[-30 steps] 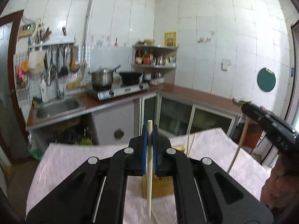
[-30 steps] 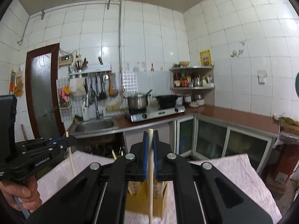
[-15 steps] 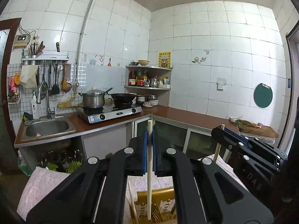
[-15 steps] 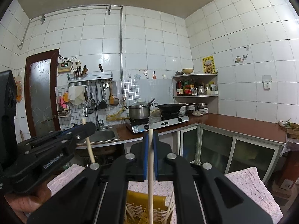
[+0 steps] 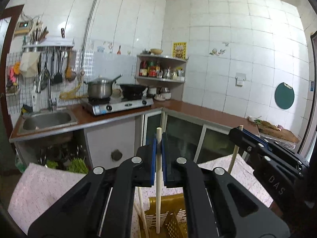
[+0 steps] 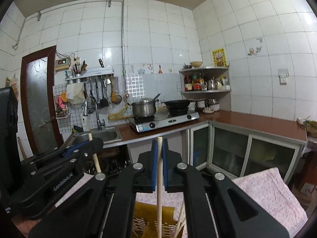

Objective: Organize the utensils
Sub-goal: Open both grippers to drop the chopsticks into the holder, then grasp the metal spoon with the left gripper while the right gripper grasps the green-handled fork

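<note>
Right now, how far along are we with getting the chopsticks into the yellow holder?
Done: a few chopsticks already stand in the yellow holder on the pink cloth.
In hand: the left hand-held gripper is shut on one chopstick, its lower end over the holder; the right hand-held gripper is shut on another chopstick.
Left: lower and release both. Whether more lie elsewhere is out of view.

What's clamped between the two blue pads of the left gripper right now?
An upright wooden chopstick, clamped by the left gripper, its lower end over the yellow basket. The left wrist view shows it.
</note>
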